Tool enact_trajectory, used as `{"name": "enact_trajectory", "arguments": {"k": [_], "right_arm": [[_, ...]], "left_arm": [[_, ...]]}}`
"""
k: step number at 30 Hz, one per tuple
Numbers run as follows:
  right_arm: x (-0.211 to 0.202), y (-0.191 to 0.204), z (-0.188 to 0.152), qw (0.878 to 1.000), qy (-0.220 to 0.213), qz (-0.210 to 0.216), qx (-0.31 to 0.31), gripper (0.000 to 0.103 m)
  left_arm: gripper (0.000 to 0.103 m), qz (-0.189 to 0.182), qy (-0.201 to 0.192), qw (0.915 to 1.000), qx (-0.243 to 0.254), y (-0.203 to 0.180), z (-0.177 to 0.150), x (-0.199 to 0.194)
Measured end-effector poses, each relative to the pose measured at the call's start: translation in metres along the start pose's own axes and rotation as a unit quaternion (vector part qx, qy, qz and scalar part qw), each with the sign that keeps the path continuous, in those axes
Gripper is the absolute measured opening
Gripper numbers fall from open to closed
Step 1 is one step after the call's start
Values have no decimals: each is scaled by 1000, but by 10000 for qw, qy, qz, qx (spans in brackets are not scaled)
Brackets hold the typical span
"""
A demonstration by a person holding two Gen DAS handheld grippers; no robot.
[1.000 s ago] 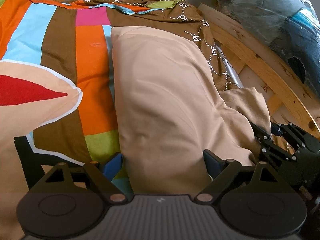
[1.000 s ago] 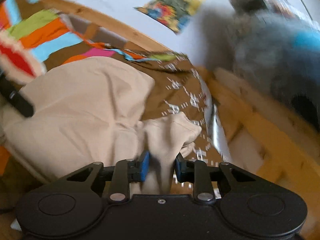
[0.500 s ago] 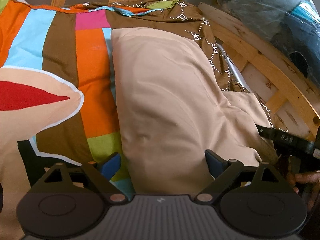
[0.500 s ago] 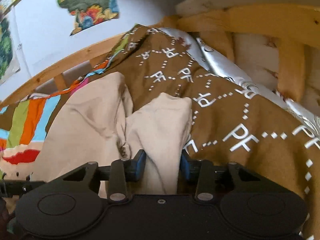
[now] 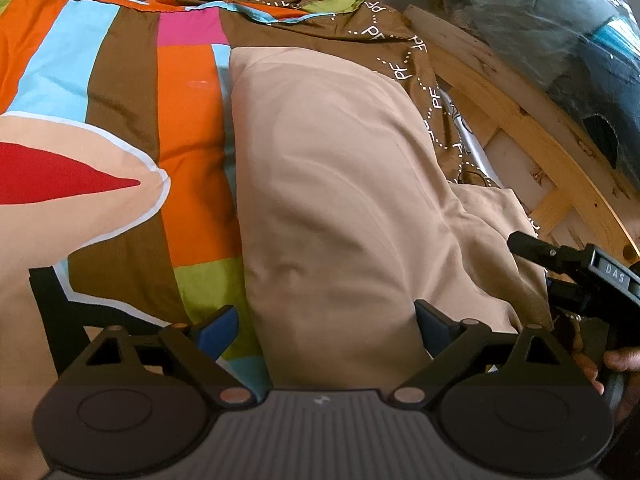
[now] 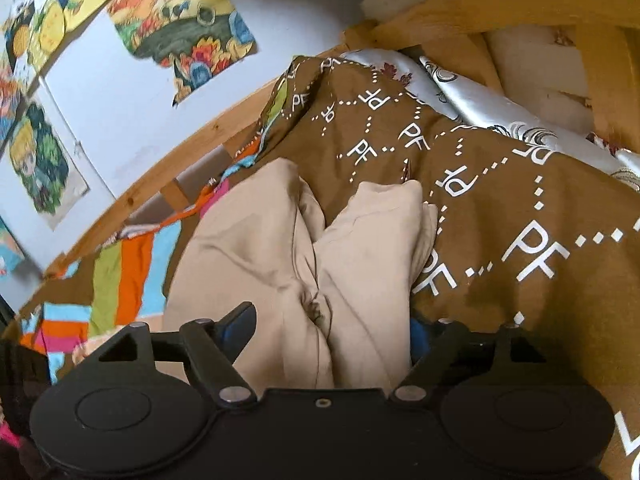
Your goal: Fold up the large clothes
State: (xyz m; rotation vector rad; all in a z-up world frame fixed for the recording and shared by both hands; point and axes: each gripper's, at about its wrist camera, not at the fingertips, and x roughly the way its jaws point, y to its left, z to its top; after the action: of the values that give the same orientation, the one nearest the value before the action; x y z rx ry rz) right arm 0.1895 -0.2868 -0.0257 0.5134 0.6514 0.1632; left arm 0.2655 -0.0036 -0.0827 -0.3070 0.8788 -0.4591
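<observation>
A beige garment (image 5: 340, 200) lies lengthwise on a colourful striped bedsheet (image 5: 120, 80), with one bunched end toward the bed's right side. My left gripper (image 5: 324, 328) is open wide, and the garment's near end lies between its blue-padded fingers. In the right wrist view the same beige garment (image 6: 280, 248) shows a folded flap (image 6: 380, 224) resting on the brown part of the sheet. My right gripper (image 6: 330, 332) is open, its fingers spread on either side of the cloth. The body of the right gripper (image 5: 580, 276) and a hand (image 5: 620, 360) show at the right edge of the left view.
A brown sheet printed with "PF" (image 6: 500, 208) covers the bed's right side over a silvery mattress cover (image 6: 472, 84). A wooden bed frame (image 5: 520, 108) runs along the right and far edges. Bagged clothes (image 5: 560, 20) lie beyond it. Posters (image 6: 180, 12) hang on the wall.
My right gripper was shut on the beige flap and has opened, leaving the flap lying on the brown sheet. The left gripper has stayed open and hardly moved.
</observation>
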Motion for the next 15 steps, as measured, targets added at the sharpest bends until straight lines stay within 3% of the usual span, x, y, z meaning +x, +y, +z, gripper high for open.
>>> {"name": "enact_trajectory", "arguments": {"k": [3, 5, 15], "right_arm": [[7, 7, -5, 9976, 186, -502, -438, 58], [10, 11, -11, 9949, 205, -663, -730, 56], [10, 8, -10, 9955, 214, -668, -632, 53]], "left_arm": [[95, -27, 9, 10000, -35, 3, 0, -1], [95, -48, 9, 10000, -64, 3, 0, 0], [97, -79, 10, 9998, -166, 6, -2, 0]]}}
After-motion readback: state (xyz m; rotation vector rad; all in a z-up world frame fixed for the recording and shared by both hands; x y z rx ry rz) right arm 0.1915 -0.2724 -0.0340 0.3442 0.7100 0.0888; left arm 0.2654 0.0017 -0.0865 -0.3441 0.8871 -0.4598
